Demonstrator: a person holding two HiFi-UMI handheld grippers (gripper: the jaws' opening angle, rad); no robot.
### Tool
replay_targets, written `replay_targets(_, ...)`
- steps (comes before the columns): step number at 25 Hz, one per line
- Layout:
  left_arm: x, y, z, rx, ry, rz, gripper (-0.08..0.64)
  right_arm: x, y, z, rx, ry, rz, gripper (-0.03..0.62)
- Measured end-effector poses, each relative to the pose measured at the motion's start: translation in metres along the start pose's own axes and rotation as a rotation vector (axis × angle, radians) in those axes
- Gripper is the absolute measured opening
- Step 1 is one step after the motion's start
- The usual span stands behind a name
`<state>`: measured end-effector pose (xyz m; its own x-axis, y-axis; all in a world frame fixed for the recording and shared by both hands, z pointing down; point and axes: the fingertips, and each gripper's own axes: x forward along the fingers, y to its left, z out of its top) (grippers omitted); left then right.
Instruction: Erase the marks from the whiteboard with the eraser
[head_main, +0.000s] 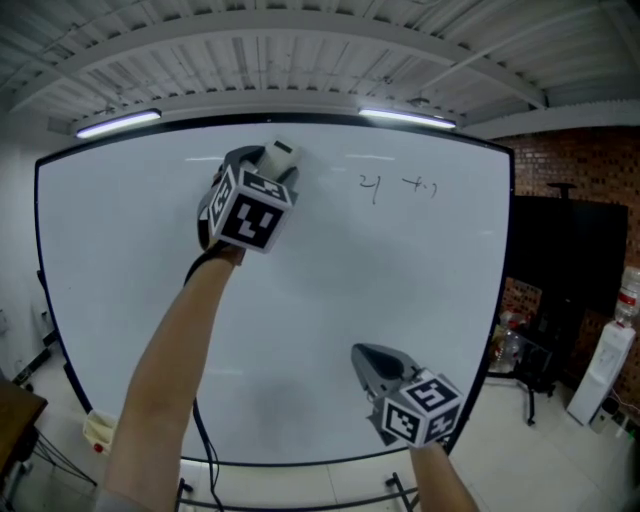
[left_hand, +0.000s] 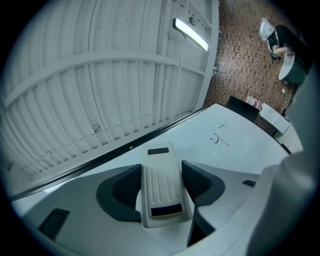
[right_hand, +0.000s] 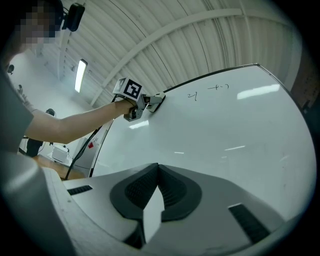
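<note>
Eraser (left_hand: 159, 172) — clamped lengthwise between the left gripper (left_hand: 161, 184) jaws, tip protruding.

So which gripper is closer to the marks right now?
Left. The left gripper, shut on the eraser, is up level with the marks, just to their left. The right gripper hangs low by the board bottom edge, well below them.
</note>
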<state>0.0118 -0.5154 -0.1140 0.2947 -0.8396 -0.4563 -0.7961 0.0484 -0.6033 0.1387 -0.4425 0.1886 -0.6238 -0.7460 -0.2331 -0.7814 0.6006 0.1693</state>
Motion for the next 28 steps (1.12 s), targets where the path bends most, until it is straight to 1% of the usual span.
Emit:
replay_targets(2,-0.004,0.002,0.003,-0.010,-0.015,0.000,0.259,-0.004,-0.002,0.002,-0.003,0.000,-0.005,-0.005)
replay_targets(5,-0.023,-0.004,0.008,-0.051,-0.074,-0.007,0.261,-0.009,-0.003,0.004,-0.004,-0.003,-0.010,-0.005)
replay_targets(7,-0.039,-0.016,0.006,-0.082,-0.103,-0.040,0.261,-0.011,-0.002,0.005,0.001,-0.003,-0.013,-0.005)
replay_targets(9,-0.053,-0.030,-0.001,-0.100,-0.109,-0.077,0.261,-0.010,0.000,0.004,0.010,-0.006,-0.010,-0.005)
replay_targets(14,-0.080,-0.059,-0.041,-0.194,-0.071,-0.149,0.261,-0.008,0.014,0.003,0.025,-0.007,0.011,-0.005)
replay_targets(17,-0.096,-0.078,-0.067,-0.229,-0.044,-0.172,0.261,-0.010,0.021,0.000,0.036,-0.007,0.017,-0.005)
replay_targets(22,-0.129,-0.105,-0.103,-0.317,-0.015,-0.206,0.261,-0.010,0.031,-0.011,0.054,0.004,0.020,-0.005)
replay_targets(28,-0.165,-0.132,-0.142,-0.404,0.025,-0.246,0.262,-0.007,0.039,-0.033,0.078,0.042,-0.002,-0.005)
